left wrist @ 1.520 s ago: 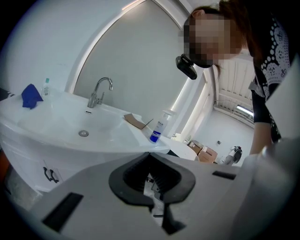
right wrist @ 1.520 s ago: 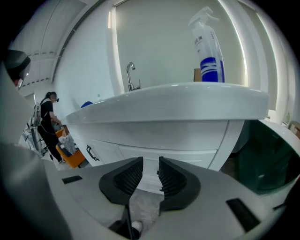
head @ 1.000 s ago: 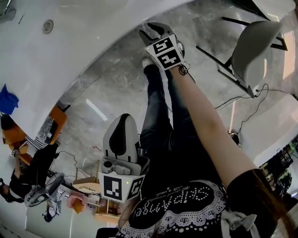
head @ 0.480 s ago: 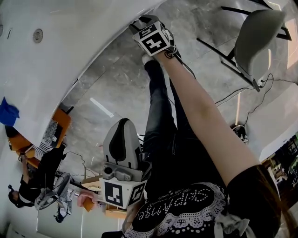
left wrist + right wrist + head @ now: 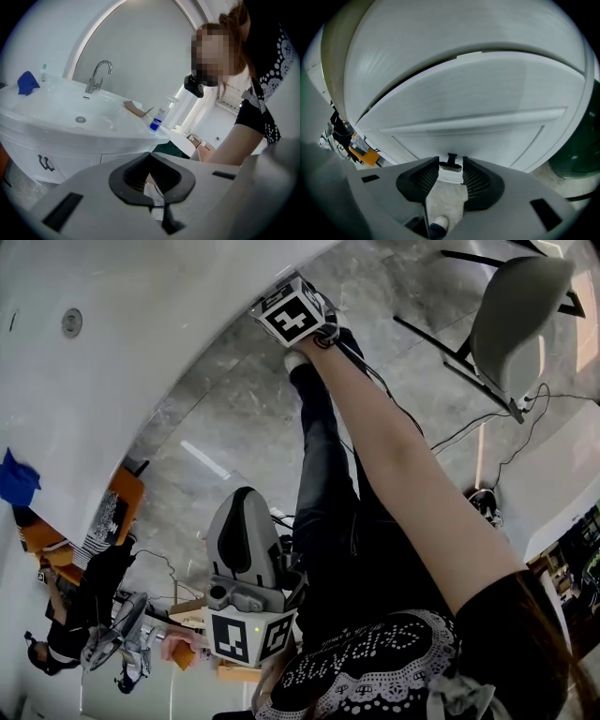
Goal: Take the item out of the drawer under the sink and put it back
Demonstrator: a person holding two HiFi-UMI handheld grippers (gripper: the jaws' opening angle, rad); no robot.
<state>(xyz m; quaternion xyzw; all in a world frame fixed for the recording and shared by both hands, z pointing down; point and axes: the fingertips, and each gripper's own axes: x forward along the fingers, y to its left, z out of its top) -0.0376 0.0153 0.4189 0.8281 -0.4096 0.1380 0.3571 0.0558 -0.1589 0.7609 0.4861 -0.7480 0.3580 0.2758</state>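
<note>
Since a second ago our right tongs (image 5: 451,167) have travelled down and away from us at the end of a stretched arm, and they now sit close against the white cabinet (image 5: 478,117) under the sink (image 5: 93,133). Their jaws have just been opening. We see them standing wide apart, with the small black handle (image 5: 452,161) of the cabinet front between the tips, and the pads do not press on it. Below the jaws we see grey floor (image 5: 440,197) and the toe of our shoe (image 5: 439,224). Our left tongs (image 5: 246,493) have barely shifted. They hang near our body, pointing towards the sink, jaws together and nothing between them. The cabinet front is closed and no view shows the item. On the sink we see a tap (image 5: 98,77) at the far side, a blue cloth (image 5: 27,82) to the left and a bottle (image 5: 158,117) with a blue label to the right. A grey chair (image 5: 516,329) stands well off to the right
</note>
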